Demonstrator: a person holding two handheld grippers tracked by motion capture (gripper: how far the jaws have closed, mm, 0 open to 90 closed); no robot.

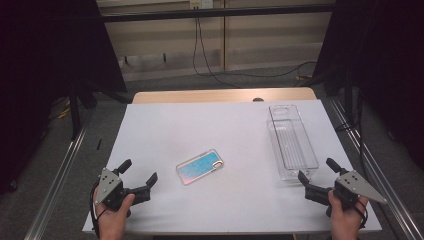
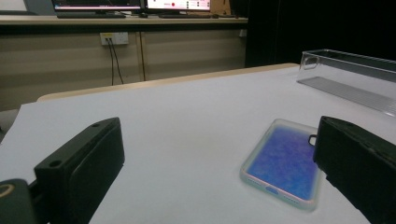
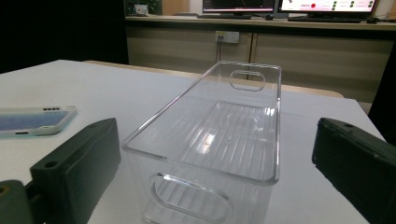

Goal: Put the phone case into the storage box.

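at the near left corner of the white table (image 1: 165, 120), the person's left hand (image 1: 112, 217) holds the left gripper (image 1: 138, 172), its two black jaws spread wide and holding nothing, aimed toward the middle of the table. in the left gripper view the jaws stand far apart at the frame's bottom corners, and the phone lies on the table beyond them, nearer the right jaw. near the middle of the table, a phone (image 1: 200, 166) in a pale case with a blue-tinted back lies flat, turned at an angle, well apart from both grippers. to the right stands a clear plastic bin (image 1: 292, 142), long and narrow, open side up, with oval handle cutouts at its ends. just beside the bin's near end, the right hand (image 1: 345, 215) holds the right gripper (image 1: 316, 169), jaws likewise spread and gripping nothing, pointed at the bin.
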